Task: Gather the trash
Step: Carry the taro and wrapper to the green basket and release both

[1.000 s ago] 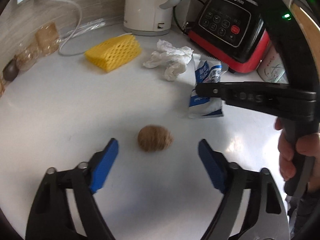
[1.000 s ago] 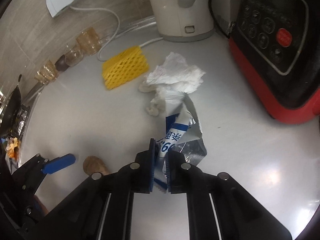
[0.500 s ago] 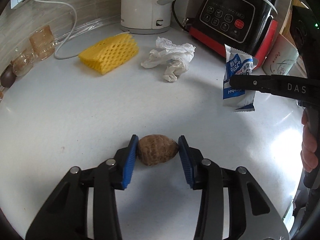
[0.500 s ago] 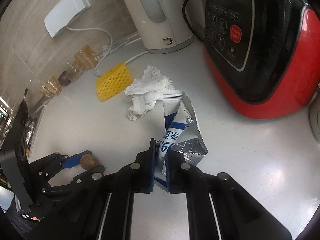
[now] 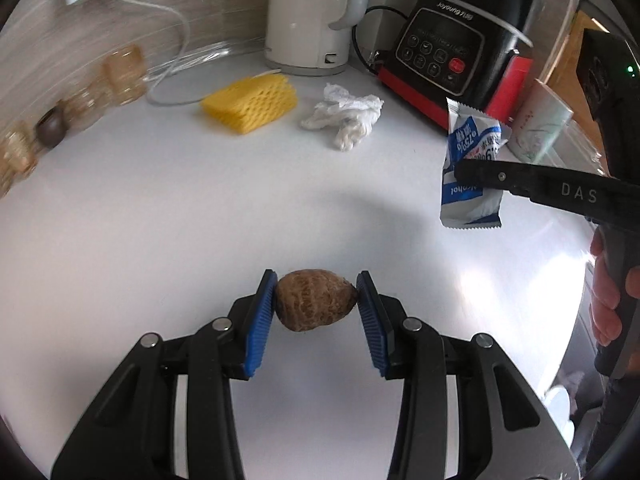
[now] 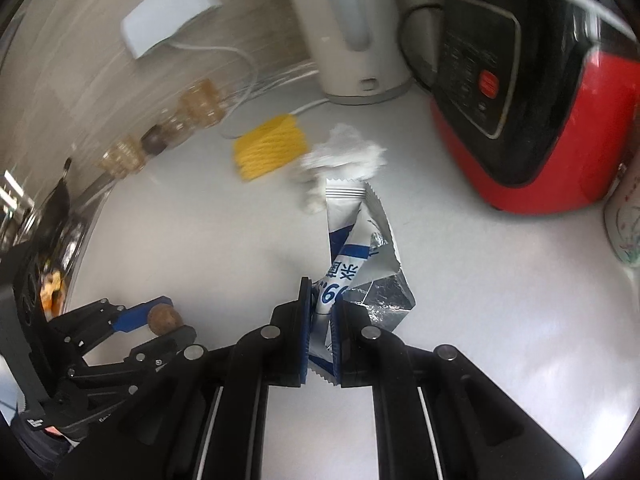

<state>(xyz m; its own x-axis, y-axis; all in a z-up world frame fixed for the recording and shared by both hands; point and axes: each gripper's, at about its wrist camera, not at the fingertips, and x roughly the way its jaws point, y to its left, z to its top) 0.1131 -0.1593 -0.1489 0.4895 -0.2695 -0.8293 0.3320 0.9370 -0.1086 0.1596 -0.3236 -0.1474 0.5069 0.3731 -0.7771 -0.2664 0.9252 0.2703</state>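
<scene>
Two pieces of trash are in your grippers. Your right gripper (image 6: 321,322) is clamped on a torn sachet (image 6: 360,256), white and blue outside and crinkled silver foil inside, with zigzag-cut ends. You can read "75%" and part of "alcohol" on it from the left wrist view, beside blue Chinese characters; the black gripper finger across it carries the letters "DAS". The sachet (image 5: 472,168) hangs off the surface with its long axis roughly upright, in front of the red-and-black cooker (image 5: 452,52).

Your left gripper (image 5: 317,306) has its ribbed blue pads (image 5: 260,324) closed against both sides of a brown, rough-skinned lump (image 5: 316,305), egg-shaped and ringed with fine ridges. Its long axis runs across from pad to pad, the narrower end toward the right pad. It sits well in front of the cooker, over the glossy white surface (image 5: 160,220); whether it touches the surface you cannot tell.

The cooker's black panel reads "Joyoung" above rows of buttons, one of them red. Just left of the cooker stands a smooth cream kettle (image 5: 312,12). In front of the cooker lies a crumpled white tissue (image 5: 344,118), and further left of that a yellow foam net sleeve (image 5: 250,104) with a diamond mesh.
</scene>
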